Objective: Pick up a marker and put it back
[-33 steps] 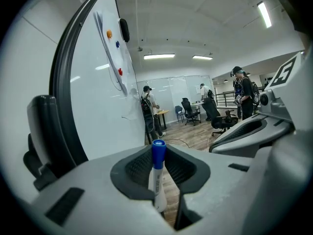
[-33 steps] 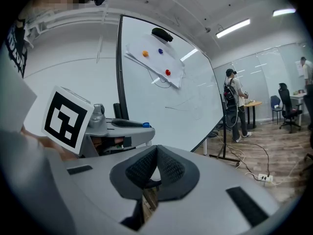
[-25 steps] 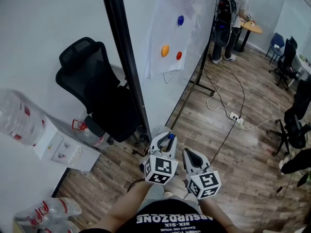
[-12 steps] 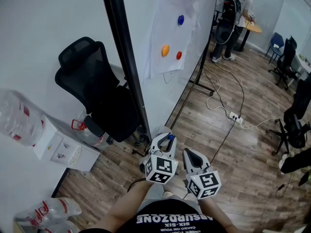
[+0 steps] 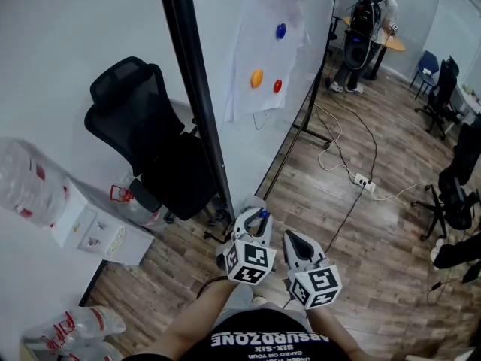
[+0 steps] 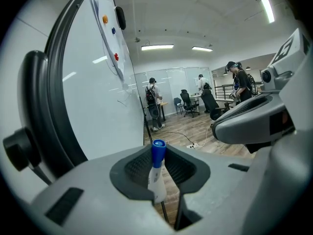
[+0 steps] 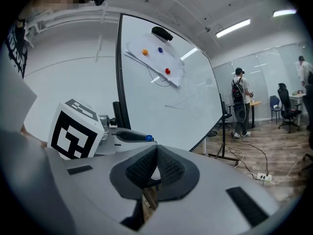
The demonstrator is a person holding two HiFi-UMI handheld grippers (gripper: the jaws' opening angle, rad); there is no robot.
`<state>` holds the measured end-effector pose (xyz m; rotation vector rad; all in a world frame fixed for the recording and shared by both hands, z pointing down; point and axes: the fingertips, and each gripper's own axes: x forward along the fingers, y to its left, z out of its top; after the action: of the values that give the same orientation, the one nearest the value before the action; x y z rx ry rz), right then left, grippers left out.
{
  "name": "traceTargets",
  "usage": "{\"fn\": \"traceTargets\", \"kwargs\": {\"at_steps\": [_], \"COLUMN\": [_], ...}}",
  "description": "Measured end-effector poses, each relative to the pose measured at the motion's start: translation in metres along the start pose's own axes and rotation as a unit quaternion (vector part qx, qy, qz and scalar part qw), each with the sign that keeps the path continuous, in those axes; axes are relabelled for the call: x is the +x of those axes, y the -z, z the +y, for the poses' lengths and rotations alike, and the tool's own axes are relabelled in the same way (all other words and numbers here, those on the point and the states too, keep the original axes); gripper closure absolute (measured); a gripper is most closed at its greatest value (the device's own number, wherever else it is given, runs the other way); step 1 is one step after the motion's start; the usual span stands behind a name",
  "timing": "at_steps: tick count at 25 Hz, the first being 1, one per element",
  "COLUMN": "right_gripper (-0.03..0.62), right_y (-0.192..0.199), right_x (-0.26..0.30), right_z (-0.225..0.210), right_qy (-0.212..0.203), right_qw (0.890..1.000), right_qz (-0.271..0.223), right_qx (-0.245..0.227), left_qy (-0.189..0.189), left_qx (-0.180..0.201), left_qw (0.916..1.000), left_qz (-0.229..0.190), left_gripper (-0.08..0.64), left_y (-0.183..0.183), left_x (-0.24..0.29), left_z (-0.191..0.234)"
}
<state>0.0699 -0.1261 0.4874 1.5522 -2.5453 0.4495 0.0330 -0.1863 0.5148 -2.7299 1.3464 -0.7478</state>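
On your left, a black mesh office chair stands by the wall, beside a black-framed whiteboard. Near the board's foot, your left gripper pinches a white marker with a blue cap, cap end pointing away from you. Just right of it, your right gripper has its jaws pressed together on nothing. Far right, a person wearing a backpack stands.

Grippers: two showing, left gripper and right gripper
Marker: one showing
Magnets: three sticking to whiteboard
Power strip: one lying on floor
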Motion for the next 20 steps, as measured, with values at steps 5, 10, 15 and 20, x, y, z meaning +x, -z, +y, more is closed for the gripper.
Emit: {"fn": "traceTargets", "kwargs": {"at_steps": [5,10,15,20], "right_gripper": [0.594,0.594,0.594,0.594], "right_y": [0.000,0.000,0.001,0.001], "right_x": [0.001,0.000,0.000,-0.001], "right_z": [0.001,0.002,0.001,0.000], "right_qy": [0.000,-0.003,-0.001,0.001], "right_qw": [1.000,1.000,1.000,1.000], "right_qz": [0.000,-0.001,0.001,0.001], "right_qx": [-0.001,0.000,0.000,0.000], "left_qy": [0.000,-0.001,-0.005,-0.004], "left_qx": [-0.007,-0.013,-0.017,-0.021], "left_qw": [1.0000,0.9998,0.9994,0.9991], "left_qz": [0.006,0.017,0.029,0.035], "left_gripper": [0.482,0.482,0.482,0.482], "left_y": [0.004,0.009,0.015,0.018], "left_x": [0.002,0.004,0.006,0.008], "left_z": [0.001,0.000,0.001,0.000]}}
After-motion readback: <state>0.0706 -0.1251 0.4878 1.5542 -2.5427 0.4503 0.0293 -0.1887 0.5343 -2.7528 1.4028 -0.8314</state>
